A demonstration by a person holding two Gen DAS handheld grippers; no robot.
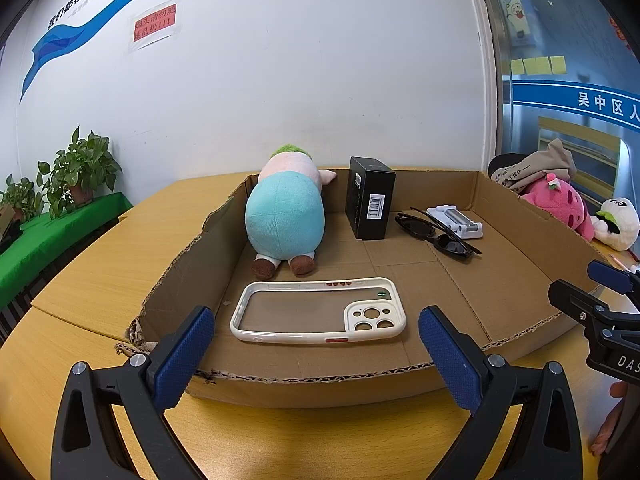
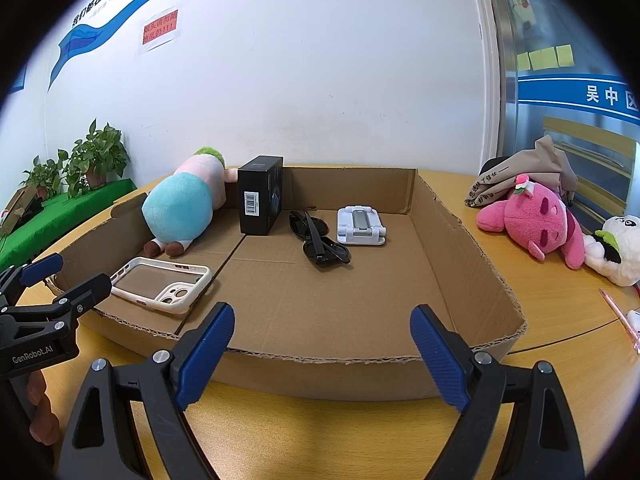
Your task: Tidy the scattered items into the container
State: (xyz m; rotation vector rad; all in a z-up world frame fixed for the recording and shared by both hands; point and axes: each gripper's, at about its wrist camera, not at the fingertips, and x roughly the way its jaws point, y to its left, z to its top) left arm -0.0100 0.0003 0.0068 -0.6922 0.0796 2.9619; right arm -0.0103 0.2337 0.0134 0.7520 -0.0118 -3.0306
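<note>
On left gripper (image 2: 66,274): "GenRobot.AI"

The cardboard tray (image 2: 472,264) is plain brown, on a tabletop (image 2: 560,304) of pale yellow wood grain. In it lie a plush doll (image 1: 285,216) with a turquoise body, pale pink top, green tuft and brown feet, a black box (image 1: 370,204) with a white barcode label, black sunglasses (image 2: 320,240), a white-and-grey phone stand (image 2: 360,226) and a cream phone case (image 1: 320,312) with a red button. Beside the tray sit a bright pink plush (image 2: 536,220) and a white plush (image 2: 618,250) marked black and green; both grippers, left gripper (image 1: 316,360) and right gripper (image 2: 322,356), are black with blue textured pads.
</note>
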